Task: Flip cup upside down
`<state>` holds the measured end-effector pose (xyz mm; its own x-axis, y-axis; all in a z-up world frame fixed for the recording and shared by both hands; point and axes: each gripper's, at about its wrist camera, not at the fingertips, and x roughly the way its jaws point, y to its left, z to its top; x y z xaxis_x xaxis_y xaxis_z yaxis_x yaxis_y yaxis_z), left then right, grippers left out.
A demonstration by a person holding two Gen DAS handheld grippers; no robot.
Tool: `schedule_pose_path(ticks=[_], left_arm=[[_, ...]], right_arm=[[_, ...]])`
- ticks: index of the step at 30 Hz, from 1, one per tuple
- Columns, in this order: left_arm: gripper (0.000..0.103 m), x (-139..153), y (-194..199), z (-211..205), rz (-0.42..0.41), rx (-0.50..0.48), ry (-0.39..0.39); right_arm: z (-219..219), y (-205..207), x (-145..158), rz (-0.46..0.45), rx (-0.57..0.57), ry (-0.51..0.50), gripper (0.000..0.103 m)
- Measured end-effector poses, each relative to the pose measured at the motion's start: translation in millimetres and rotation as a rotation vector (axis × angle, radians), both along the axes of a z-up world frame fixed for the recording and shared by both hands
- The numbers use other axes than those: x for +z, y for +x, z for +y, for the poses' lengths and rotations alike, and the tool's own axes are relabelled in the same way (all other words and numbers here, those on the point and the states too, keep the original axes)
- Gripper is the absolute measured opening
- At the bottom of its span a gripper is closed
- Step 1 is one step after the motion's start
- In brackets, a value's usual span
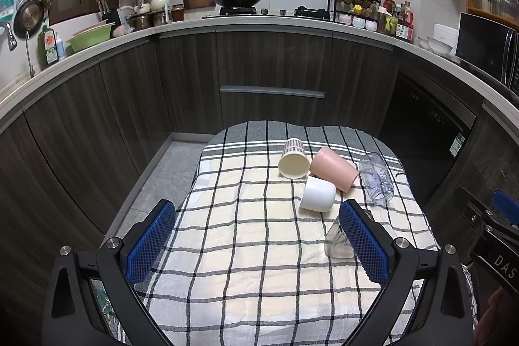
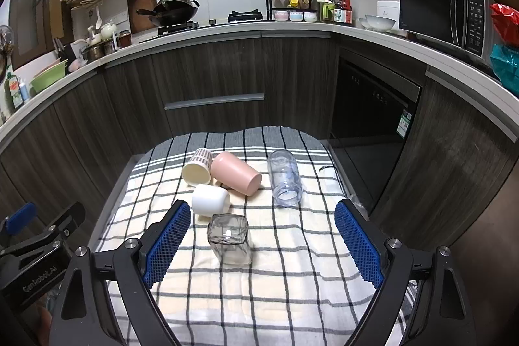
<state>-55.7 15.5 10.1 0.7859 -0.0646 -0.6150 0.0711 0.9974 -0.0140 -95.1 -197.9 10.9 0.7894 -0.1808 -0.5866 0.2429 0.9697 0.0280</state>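
Checked cloth [image 2: 259, 281], five cups [image 2: 235, 172], two wide-jawed grippers [image 2: 262, 235]

Square glass [image 2: 231, 240] (perhaps inverted) between spread right claw [image 2: 262, 244]

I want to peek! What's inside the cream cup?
Nothing shows inside the cream cup. It lies on its side on the cloth, mouth toward the cameras, and its pale inside looks bare. The deepest part is too dim to be sure.
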Motion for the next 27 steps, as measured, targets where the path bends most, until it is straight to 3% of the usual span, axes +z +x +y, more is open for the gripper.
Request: schedule_pose_path(ticks=[27], left_arm=[[0.103, -2.5, 2.4, -1.2, 0.014, -0.007, -0.008]], right_arm=[[-1.2, -0.6, -5.2, 0.007, -0.005, 0.0, 0.09]])
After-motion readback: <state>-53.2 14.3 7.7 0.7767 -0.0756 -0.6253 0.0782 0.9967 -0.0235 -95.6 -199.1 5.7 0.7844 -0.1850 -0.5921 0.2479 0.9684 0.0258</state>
